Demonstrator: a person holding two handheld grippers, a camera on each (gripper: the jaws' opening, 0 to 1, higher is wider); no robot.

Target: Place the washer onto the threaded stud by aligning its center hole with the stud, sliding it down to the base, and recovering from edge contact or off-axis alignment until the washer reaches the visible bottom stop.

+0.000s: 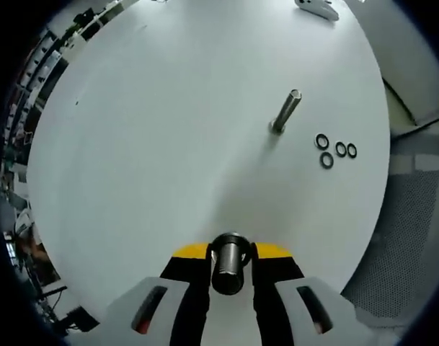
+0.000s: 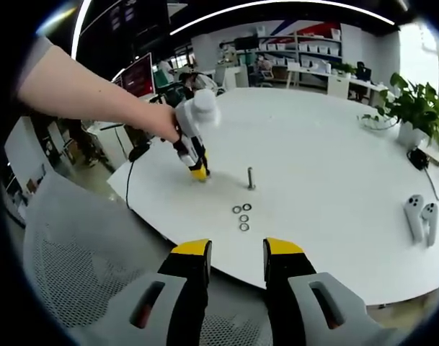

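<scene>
A metal threaded stud [image 1: 285, 112] stands upright on the round white table [image 1: 169, 144]. Several black washers [image 1: 335, 151] lie flat just to its right. My left gripper [image 1: 230, 254] is shut on a short metal cylinder [image 1: 229, 263] that stands between its yellow-tipped jaws, well short of the stud. In the right gripper view a hand holds that left gripper [image 2: 200, 171] tip-down on the table, left of the stud [image 2: 251, 178], with the washers [image 2: 241, 216] nearer me. My right gripper [image 2: 237, 254] is open with nothing between its jaws, back from the table's near edge.
Two white controllers [image 2: 421, 216] lie on the table's right side. A grey mesh chair [image 2: 68, 267] sits below the near edge. A potted plant [image 2: 417, 108] stands at the far right. Desks and shelves fill the room behind.
</scene>
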